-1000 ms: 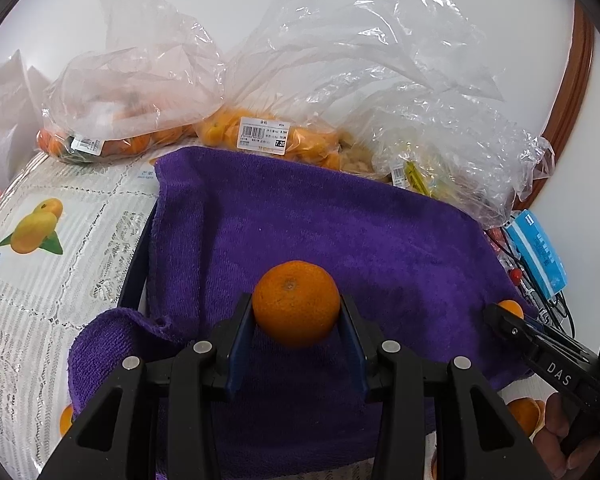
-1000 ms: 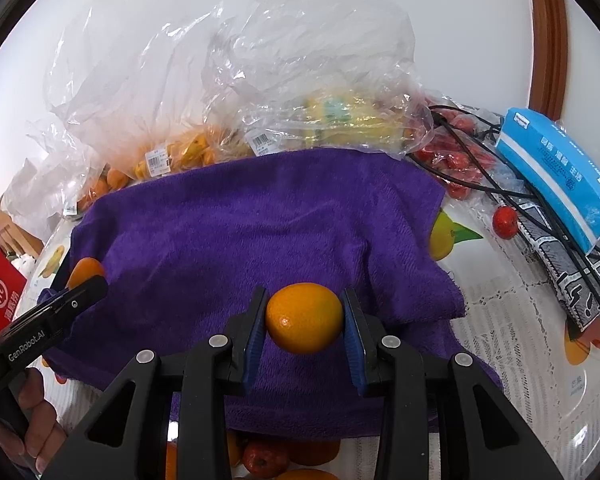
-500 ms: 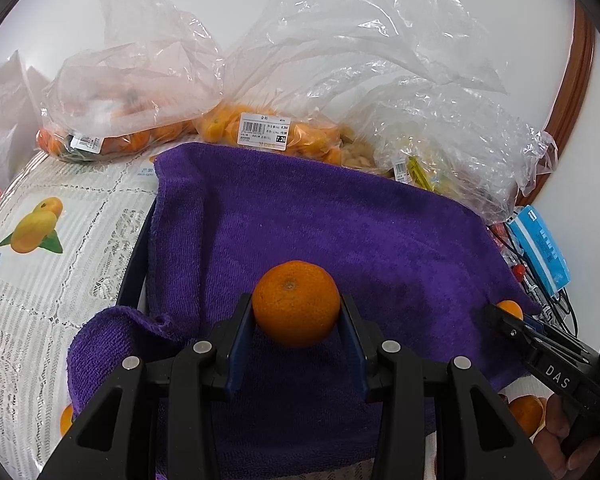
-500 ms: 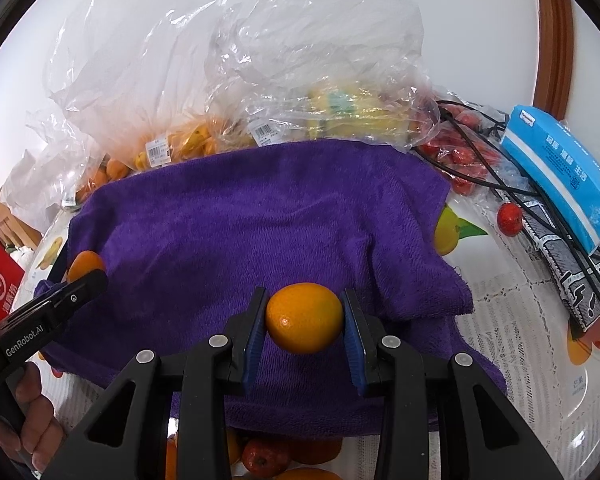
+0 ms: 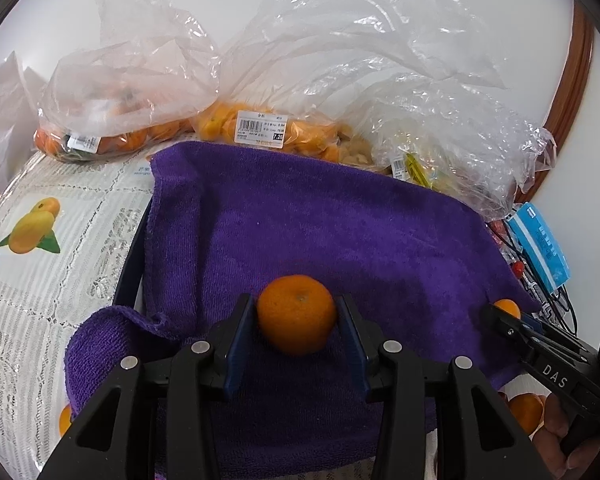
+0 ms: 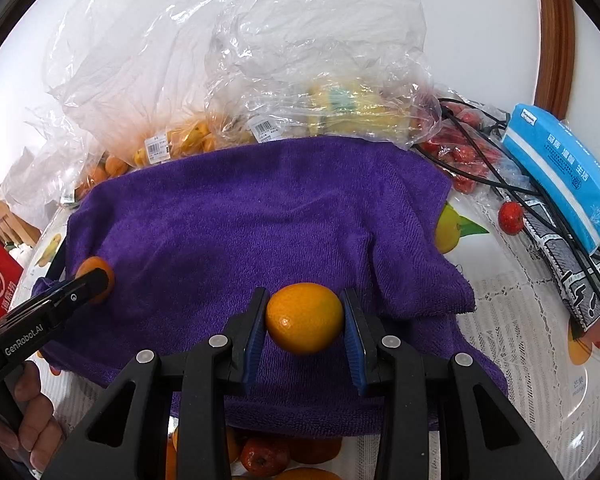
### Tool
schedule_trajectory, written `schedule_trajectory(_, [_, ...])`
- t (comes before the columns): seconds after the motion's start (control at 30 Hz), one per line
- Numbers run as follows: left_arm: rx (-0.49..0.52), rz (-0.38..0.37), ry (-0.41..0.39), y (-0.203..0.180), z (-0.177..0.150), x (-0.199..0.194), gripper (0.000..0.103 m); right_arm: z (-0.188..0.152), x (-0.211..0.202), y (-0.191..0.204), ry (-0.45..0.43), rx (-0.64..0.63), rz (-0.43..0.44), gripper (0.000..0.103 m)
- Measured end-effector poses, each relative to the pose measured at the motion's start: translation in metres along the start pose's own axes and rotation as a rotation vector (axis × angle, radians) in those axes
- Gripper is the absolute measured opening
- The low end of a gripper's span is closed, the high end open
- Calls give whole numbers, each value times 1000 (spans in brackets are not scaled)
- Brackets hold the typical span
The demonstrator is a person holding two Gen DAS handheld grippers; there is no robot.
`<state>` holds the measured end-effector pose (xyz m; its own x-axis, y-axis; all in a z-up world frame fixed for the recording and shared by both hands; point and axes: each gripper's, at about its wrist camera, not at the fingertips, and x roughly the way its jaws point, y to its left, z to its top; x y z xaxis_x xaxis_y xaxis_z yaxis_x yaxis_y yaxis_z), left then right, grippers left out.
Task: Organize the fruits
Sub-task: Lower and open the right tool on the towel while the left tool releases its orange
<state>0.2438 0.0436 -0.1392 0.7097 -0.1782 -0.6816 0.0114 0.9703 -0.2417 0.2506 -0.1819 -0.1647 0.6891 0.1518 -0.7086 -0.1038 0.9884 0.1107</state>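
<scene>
- The left gripper (image 5: 296, 320) had its blue-padded fingers (image 5: 236, 344) set on either side of a mandarin (image 5: 296, 314) above the near middle of a purple towel (image 5: 320, 232); in its own view the right-hand pad stood barely clear of the peel, so whether the fruit was truly clamped could not be told.
- The right gripper (image 6: 304, 320) held its fingers (image 6: 256, 336) clamped on a smoother orange citrus fruit (image 6: 305, 317), both pads pressed on its sides, over the towel's near edge.
- Each gripper showed at the edge of the other's view, a bare hand (image 6: 32, 412) gripping the handle.
- Clear plastic bags (image 5: 132, 92) of orange fruit with price labels lay along the far side of the surface (image 5: 60, 240), which was covered by a lace-patterned cloth printed with mangoes.
- A blue tissue pack (image 6: 564, 168), black cables (image 6: 500, 160) and small red fruits (image 6: 510, 217) lay at the far right.
- Loose oranges and a red apple (image 6: 264, 458) sat at the near edge, below the towel.
</scene>
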Motion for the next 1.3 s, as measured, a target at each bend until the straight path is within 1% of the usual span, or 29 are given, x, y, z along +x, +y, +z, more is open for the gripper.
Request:
schedule_trajectory(0.2, [29, 10, -13, -5, -1, -3, 42, 0, -1, 0, -5, 0, 4, 36])
schedule_trajectory(0.27, [30, 9, -14, -5, 0, -3, 44, -1, -1, 0, -5, 1, 4, 36])
schedule_trajectory(0.43, [21, 3, -13, -2, 2, -3, 45, 0, -4, -1, -12, 7, 12, 36])
schedule_trajectory(0.57, [20, -3, -20, -2, 2, -5, 48, 1, -11, 0, -42, -4, 18, 36])
schedule_trajectory(0.7, [24, -7, -25, -3, 1, -7, 49, 2, -19, 6, -69, -31, 19, 41])
schedule_trajectory(0.8, [28, -6, -29, -3, 1, -9, 51, 3, -22, 9, -80, -38, 24, 41])
schedule_trajectory(0.93, [37, 8, -46, -5, 1, -12, 51, 3, -30, 8, -99, -27, 33, 41])
schedule_trajectory(1.07, [48, 20, -57, -8, 1, -14, 51, 4, -37, 9, -131, -34, 15, 41])
schedule_trajectory(1.3, [66, 42, -65, -12, 0, -16, 51, 2, -47, 12, -172, -43, 11, 42])
